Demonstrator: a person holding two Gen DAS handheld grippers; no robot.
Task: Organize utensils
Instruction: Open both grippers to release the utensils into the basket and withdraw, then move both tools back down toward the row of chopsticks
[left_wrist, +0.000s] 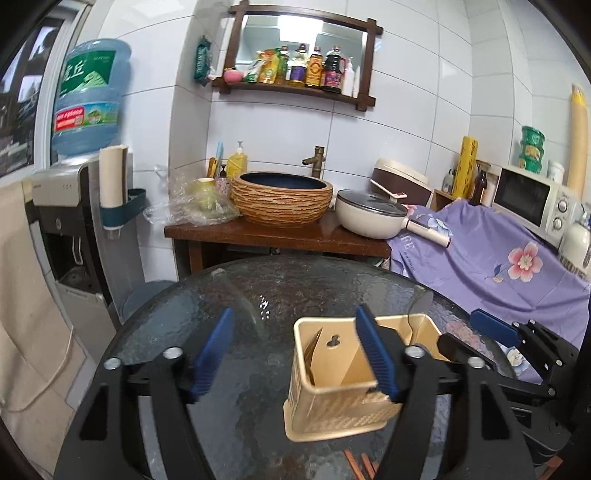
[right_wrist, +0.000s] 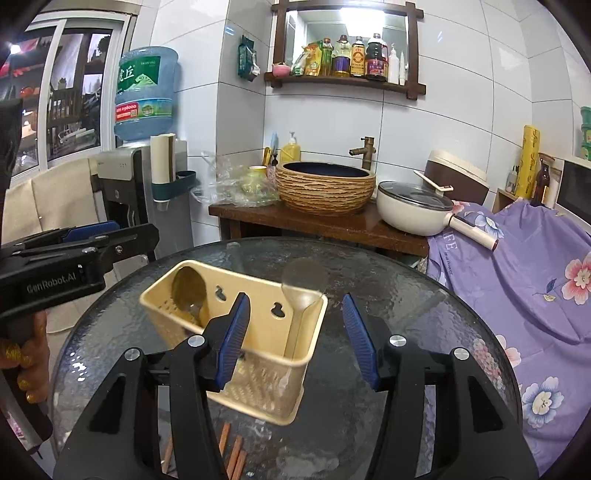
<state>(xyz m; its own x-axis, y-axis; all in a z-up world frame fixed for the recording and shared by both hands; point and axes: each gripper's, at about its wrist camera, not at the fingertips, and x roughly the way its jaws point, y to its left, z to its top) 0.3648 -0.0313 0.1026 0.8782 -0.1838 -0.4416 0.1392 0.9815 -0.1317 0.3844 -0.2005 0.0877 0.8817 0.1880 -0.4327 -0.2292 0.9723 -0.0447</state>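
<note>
- Cream plastic, the utensil caddy (right_wrist: 236, 354) stands upright on the glass table (right_wrist: 424, 314), toward its near edge, so I can drop things in from above.
- Two spoons already stand in it: a dark spoon (right_wrist: 189, 291) leaning in the left compartment and a clear spoon (right_wrist: 303, 280) in the right one, bowls up.
- My left gripper (left_wrist: 295, 354) is spread wide and holds nothing; its right finger (left_wrist: 376, 358) hangs over the caddy's rim, though I cannot tell if it touches.
- My right gripper (right_wrist: 295, 339) is also wide open and empty, with its left pad (right_wrist: 232, 339) in front of the caddy's back wall.
- Reddish chopsticks (right_wrist: 232, 450) lie flat at the near edge of the table, just below the caddy. I judge they are what remains to sort, and lying flat on glass they will be fiddly to pinch.
</note>
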